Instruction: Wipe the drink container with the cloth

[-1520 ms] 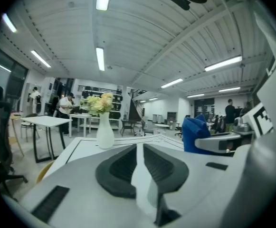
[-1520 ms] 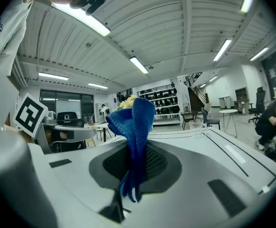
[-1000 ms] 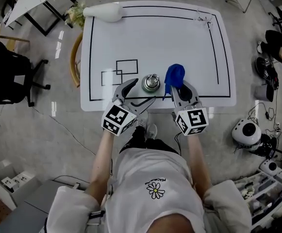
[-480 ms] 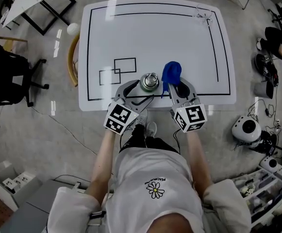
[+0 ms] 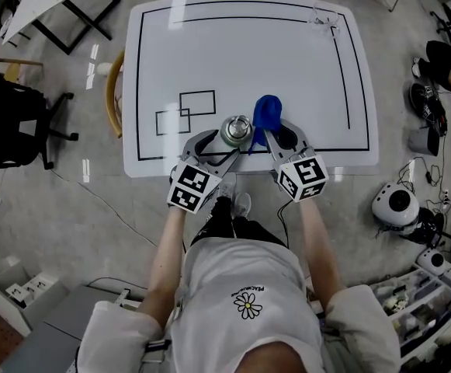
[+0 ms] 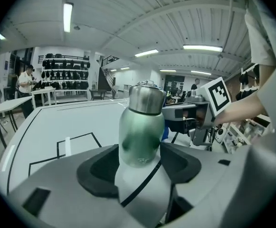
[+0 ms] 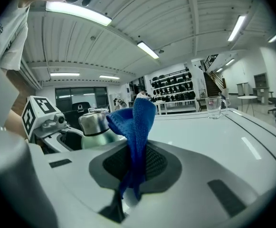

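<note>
The left gripper (image 5: 223, 146) reaches in over the near edge of the white table (image 5: 287, 61). Its jaws have just been closing and now stand at a middling width, with the pads (image 6: 97, 167) against the lower sides of the green drink container (image 5: 237, 129). The container stands upright on the table just inside the black border line, its steel cap on. Just to its right, the right gripper (image 5: 278, 134) has its jaws pinched narrow on the blue cloth (image 5: 265, 111), which stands up from them in a loose fold, close beside the container's cap. Farther left lie two overlapping taped rectangles (image 5: 198, 103). A clear glass (image 7: 214, 107) stands at the far right corner.
</note>
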Demonstrator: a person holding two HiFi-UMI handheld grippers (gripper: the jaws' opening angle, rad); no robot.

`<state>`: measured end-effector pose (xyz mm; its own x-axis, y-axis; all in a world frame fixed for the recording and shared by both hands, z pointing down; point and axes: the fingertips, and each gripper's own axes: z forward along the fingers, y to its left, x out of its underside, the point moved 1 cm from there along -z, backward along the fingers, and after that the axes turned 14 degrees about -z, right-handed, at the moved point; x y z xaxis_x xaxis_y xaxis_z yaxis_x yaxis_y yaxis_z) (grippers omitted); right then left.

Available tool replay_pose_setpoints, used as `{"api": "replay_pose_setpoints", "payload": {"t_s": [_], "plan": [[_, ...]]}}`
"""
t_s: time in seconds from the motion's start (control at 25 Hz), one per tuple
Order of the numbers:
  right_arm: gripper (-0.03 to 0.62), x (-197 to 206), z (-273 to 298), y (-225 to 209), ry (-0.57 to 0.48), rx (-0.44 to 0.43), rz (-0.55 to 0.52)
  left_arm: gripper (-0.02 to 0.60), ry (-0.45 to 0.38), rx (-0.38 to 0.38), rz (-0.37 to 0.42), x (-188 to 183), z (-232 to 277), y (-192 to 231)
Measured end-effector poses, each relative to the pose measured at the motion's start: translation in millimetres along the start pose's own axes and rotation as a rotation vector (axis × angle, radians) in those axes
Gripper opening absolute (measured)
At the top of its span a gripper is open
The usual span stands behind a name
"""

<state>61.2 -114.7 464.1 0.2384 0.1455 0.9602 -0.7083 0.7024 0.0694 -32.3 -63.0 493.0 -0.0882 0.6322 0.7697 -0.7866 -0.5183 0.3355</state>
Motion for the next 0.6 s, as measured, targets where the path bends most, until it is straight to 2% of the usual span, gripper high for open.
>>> {"api": "replay_pose_setpoints", "payload": {"t_s": [0.2,0.36,0.6], "plan": [[0.041,3,10,6,0.005,-0.078,-0.008,0.247,0.011,-0.003,-0.012,3,1,0],[0.041,5,13,16,0.004,-0.133,-0.001,0.247,-0.006,-0.024,-0.053,3,4,0],[0.041,6,5,23,0.001,-0.13,0.03,0.245,-0.052,-0.114,-0.13,5,7,-2]]}}
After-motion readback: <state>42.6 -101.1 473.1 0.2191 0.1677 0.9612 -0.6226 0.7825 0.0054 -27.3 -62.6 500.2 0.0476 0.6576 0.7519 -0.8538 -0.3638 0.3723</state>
